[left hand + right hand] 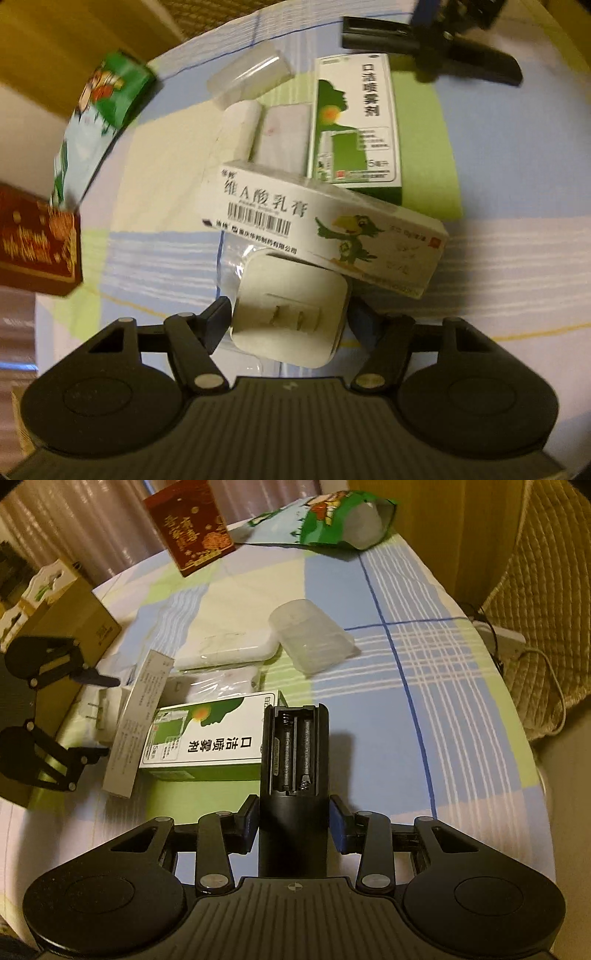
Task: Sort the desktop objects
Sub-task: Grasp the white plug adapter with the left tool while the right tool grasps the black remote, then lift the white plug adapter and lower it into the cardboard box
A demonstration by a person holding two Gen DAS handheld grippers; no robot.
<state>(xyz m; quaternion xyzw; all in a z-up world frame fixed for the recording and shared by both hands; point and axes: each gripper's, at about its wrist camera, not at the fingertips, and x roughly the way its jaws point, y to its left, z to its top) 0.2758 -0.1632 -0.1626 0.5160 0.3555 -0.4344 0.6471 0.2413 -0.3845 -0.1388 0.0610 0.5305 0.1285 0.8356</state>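
My left gripper (pixel 288 314) is shut on a white plug adapter (pixel 291 310) with its prongs facing the camera, held just above the table. Beyond it a white ointment box (pixel 325 225) leans over a green and white spray box (pixel 356 122). My right gripper (pixel 293 819) is shut on a black remote control (pixel 293 760) with its battery bay open and two batteries showing. The spray box (pixel 207 738) lies just left of the remote. The left gripper (pixel 55 709) with the adapter shows at the far left of the right wrist view.
A clear plastic case (pixel 310 638), a white flat pack (pixel 225 650), a red box (pixel 190 524) and a green snack bag (pixel 332 517) lie on the checked tablecloth (pixel 443 709). A cardboard box (pixel 70 624) stands left. A wicker basket (pixel 546 609) stands right.
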